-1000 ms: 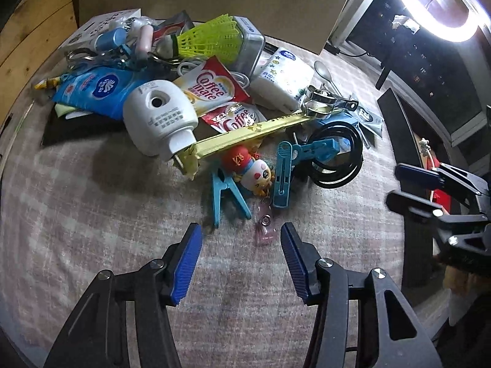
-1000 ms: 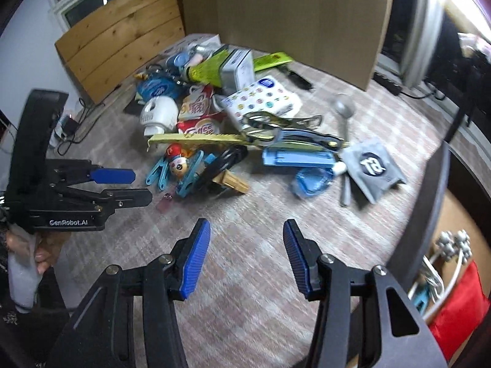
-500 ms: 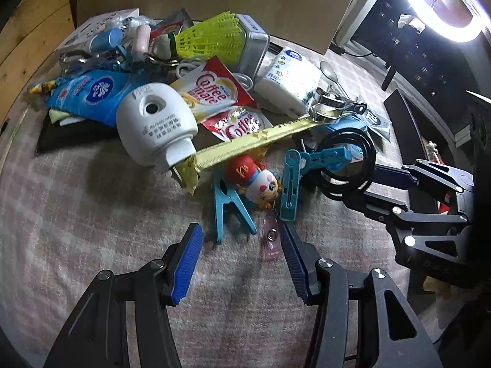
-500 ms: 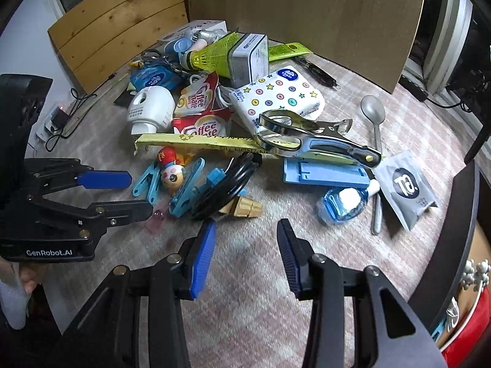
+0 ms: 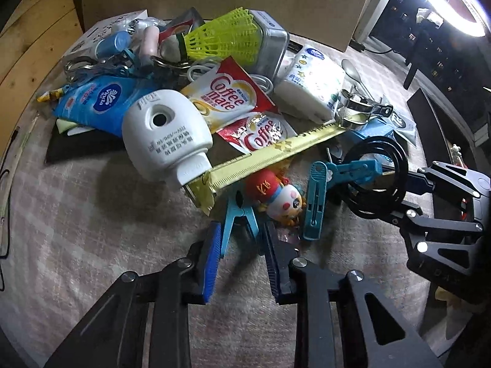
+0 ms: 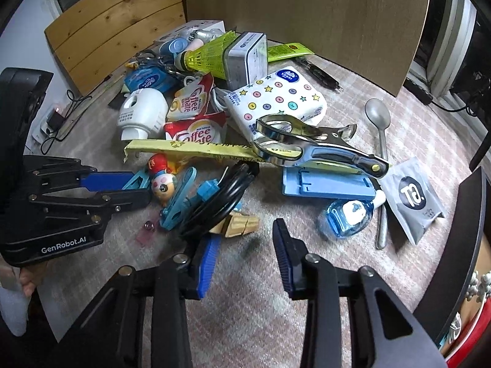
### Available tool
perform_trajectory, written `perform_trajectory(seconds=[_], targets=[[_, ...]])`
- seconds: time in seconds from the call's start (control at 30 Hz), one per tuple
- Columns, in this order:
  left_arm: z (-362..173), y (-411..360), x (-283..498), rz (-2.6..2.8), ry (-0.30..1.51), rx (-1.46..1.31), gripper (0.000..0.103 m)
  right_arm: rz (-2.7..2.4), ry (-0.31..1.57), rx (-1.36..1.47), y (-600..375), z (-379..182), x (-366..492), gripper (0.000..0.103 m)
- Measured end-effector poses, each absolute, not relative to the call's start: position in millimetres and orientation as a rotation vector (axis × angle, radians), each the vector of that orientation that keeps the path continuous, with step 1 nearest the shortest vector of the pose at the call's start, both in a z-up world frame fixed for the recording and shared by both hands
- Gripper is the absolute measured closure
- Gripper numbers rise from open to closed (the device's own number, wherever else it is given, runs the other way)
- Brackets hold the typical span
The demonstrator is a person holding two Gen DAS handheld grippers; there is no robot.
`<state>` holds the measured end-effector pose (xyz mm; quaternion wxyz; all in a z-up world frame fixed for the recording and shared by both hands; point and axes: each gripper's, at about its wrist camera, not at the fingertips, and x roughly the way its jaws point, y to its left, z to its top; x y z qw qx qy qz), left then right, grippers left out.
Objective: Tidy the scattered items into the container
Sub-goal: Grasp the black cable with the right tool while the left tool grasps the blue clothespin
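The left gripper (image 5: pixel 241 245) hung steeply over the near edge of the heap on the checked cloth surface (image 5: pixel 92 230), its fingers closing around a light blue clothes peg (image 5: pixel 237 219). The peg lay flat with its long axis running away from the gripper, its two spread legs pointing back towards the fingers and its pinched end tucked under the yellow ruler (image 5: pixel 270 156). The pads stood just outside the legs; I could not tell whether they touched them yet. Just beside the peg lay a small doll with a red cap (image 5: pixel 276 196), and beyond that a darker blue peg (image 5: pixel 319 196), standing roughly parallel to the first.

The right gripper (image 6: pixel 245 245) was closing too, with nothing pressed between its fingers. Its left finger sat against a coil of black cable (image 6: pixel 221 202), and a wooden peg (image 6: pixel 239 225) lay just ahead of the gap, long axis across it, its tip pointing right. The ruler stretched crosswise behind, one end under the metal tongs (image 6: pixel 307 150)
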<state>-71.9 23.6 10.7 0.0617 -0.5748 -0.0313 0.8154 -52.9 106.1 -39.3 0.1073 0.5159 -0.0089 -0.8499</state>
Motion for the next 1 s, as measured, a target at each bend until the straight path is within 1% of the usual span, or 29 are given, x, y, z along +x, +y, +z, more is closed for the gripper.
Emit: perform_trajectory(seconds=[0.07,0.13,0.4,0.53,0.63,0.73,0.83,0.87,0.9,1.0], targets=[[10,23,-72,2.471,-0.096,-1.737,0.078,-2.501,-0.036,1.513,107,-39,-54,0.084],[10,22,-72,2.472,-0.102,-1.739,0.078,-2.504,-0.043,1.506,108,-38,-53,0.089],[13,16,-62,2.453,-0.133,-1.751,0.078,-2.467,-0.127,1.557,119,-36,-43,0.09],[14,14,-52,2.433,-0.149,-1.762,0.078,-2.414,-0.123,1.637,124,-34,-33,0.091],[16,15,-41,2.424,-0.145,-1.759,0.078,-2.375,-0.058,1.714,129,-32,-22,0.091],[20,19,-33,2.417,-0.14,-1.742,0.078,-2.345,0.088,1.771,129,-26,-13,0.091],[26,22,-26,2.421,-0.143,-1.72,0.078,-2.325,0.356,1.811,125,-18,-3,0.091],[28,23,-25,2.421,-0.147,-1.711,0.078,-2.322,0.419,1.815,126,-16,-1,0.091],[31,24,-24,2.425,-0.148,-1.702,0.078,-2.315,0.434,1.823,128,-13,0,0.091],[41,27,-20,2.43,-0.172,-1.674,0.078,-2.343,0.382,1.822,141,2,3,0.091]])
